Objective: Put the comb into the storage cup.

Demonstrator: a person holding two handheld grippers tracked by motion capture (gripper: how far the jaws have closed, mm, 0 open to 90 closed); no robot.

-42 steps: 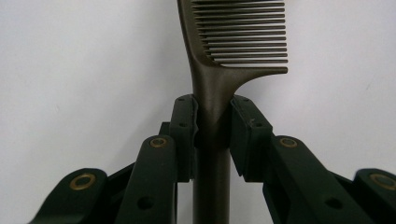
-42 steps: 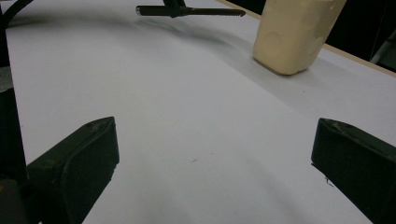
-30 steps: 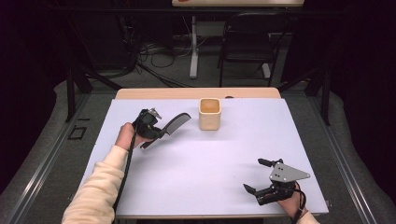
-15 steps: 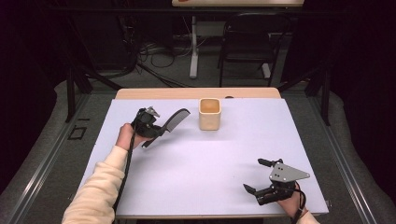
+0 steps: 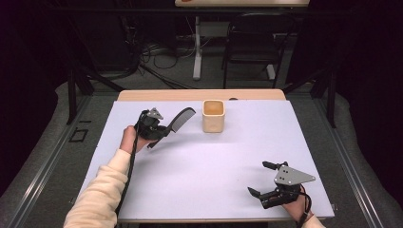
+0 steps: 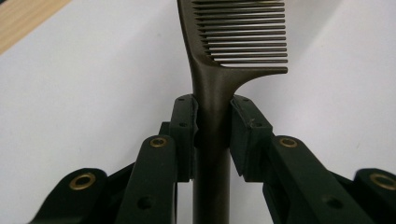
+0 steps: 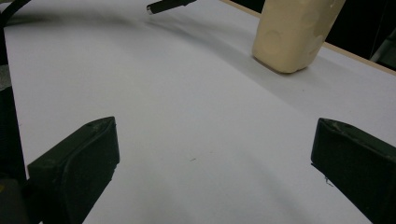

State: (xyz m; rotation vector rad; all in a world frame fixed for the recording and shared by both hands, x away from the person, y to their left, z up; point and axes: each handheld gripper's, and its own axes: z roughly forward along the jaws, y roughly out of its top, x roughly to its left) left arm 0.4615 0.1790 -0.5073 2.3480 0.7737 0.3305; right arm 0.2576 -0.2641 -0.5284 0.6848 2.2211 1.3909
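My left tongs (image 5: 161,129) clench a dark comb (image 5: 181,118) by its handle, pads pressed on both sides of the handle just below where the teeth start. In the left gripper view the comb (image 6: 219,70) runs straight out between the jaws, long axis in line with the tongs, teeth off to one side. From the high view the comb is lifted off the white tabletop (image 5: 199,166) at its left rear, toothed end aimed up and toward the beige cup (image 5: 213,116), near it but apart. My right tongs (image 5: 262,179) sit low at the near right corner, released, jaws wide with nothing between them, well apart from the comb. The right gripper view has the cup (image 7: 294,32) far ahead.
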